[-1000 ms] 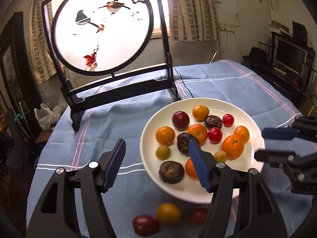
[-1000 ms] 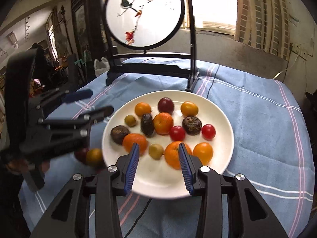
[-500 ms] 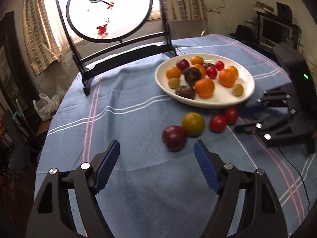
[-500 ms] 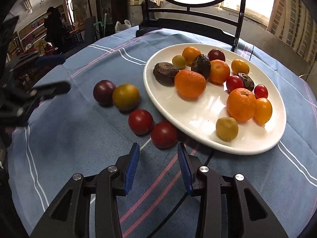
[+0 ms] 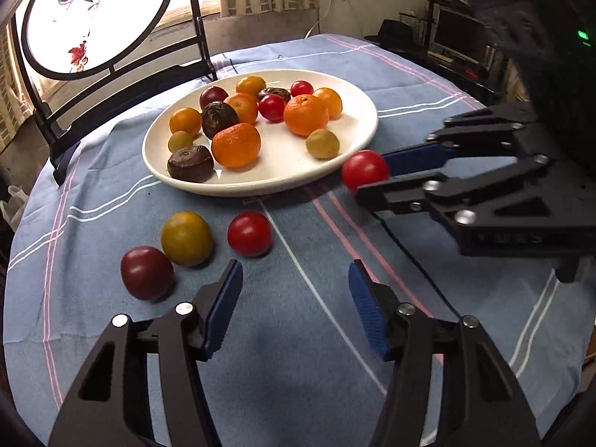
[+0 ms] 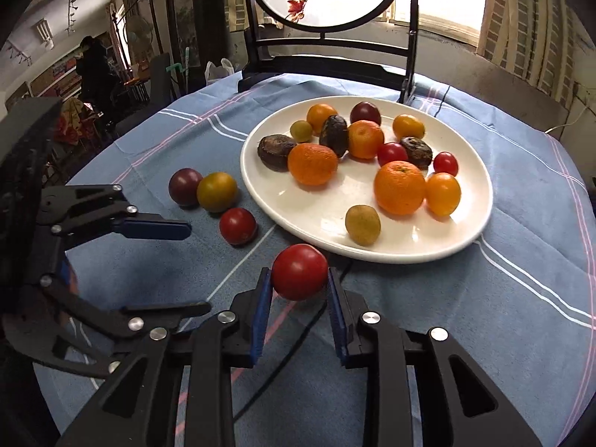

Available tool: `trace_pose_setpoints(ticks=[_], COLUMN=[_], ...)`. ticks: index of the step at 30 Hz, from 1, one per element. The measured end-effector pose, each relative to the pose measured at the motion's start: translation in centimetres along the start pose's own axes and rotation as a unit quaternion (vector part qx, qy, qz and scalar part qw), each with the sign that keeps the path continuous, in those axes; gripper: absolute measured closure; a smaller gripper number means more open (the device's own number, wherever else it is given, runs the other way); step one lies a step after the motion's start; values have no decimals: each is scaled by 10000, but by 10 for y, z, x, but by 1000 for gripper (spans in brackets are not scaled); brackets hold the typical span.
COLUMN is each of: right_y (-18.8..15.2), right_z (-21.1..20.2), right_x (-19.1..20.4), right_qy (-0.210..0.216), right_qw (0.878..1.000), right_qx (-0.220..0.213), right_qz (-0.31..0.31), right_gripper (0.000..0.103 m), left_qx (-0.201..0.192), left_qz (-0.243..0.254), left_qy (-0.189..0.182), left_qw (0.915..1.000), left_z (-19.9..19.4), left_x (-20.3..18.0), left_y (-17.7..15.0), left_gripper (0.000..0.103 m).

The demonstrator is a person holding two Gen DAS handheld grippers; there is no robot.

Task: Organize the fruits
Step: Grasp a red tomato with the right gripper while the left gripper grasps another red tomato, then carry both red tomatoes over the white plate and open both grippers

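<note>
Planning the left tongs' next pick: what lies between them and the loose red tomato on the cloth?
Only bare blue cloth lies between the open left tongs and the loose red tomato, as the left wrist view shows.

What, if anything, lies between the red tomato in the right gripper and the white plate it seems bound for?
Nothing visible does. The right gripper holds the red tomato just short of the white plate, whose near rim is unobstructed. A yellow-green fruit sits just inside that rim.
</note>
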State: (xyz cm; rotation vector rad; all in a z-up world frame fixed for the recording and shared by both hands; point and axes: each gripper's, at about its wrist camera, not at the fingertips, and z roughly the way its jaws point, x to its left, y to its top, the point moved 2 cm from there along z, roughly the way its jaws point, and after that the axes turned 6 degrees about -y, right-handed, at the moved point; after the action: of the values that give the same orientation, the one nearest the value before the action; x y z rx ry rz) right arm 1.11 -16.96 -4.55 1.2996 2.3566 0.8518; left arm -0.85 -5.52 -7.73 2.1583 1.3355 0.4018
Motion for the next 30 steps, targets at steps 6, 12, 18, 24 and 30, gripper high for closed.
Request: trace_pose_setpoints(ticks=[6, 12, 18, 24, 30], right_y=[-8, -11, -13, -13, -1], right_z=[-5, -2, -13, -21, -31], right_x=[-13, -16, -15, -12, -11], right_qy=[78, 144, 160, 158, 118], right_qw=[9998, 9996, 9993, 9993, 9987], right_qx=[-73, -88, -211, -280, -465], right_qz=[153, 219, 249, 182, 175], right_gripper=[73, 73, 73, 74, 74], left_qx=[-2, 34, -75, -374, -696], left_qz=[-619, -753, -759, -506, -501], left_qy=[495, 756, 451, 210, 318], left_qw=[9969, 9943, 9961, 9978, 9958], left_z=[23, 26, 12, -22, -44], left_x=[17, 32, 36, 20, 20], left_y=[20, 26, 19, 11, 30], left_gripper=[53, 75, 77, 77, 77])
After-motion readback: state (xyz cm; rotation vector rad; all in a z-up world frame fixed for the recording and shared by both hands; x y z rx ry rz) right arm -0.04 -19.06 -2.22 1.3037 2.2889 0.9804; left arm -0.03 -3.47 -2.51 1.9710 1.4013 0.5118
